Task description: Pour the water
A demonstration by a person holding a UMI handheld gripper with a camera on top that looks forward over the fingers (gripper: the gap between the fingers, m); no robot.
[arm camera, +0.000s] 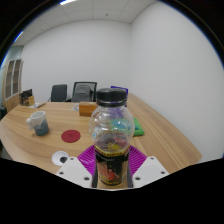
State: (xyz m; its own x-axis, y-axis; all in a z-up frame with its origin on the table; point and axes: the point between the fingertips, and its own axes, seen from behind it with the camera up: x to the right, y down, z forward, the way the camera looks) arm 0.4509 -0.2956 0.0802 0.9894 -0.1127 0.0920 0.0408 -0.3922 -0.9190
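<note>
Hand-held gripper [111, 170]: you have it clenched on the bottle, both purple pads against its lower body.
Bottle [111, 130]: clear plastic, dark cap, upright between your fingers, above the table [170, 135].
Cup [38, 122]: on the table, beside a red coaster [70, 134].

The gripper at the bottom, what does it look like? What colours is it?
The gripper has two chunky white plastic fingers, angular in shape, each with small dark round holes like screw spots. On its inner face each finger carries a ridged purple pad. No cables, markings or sleeve show in this view.
</note>
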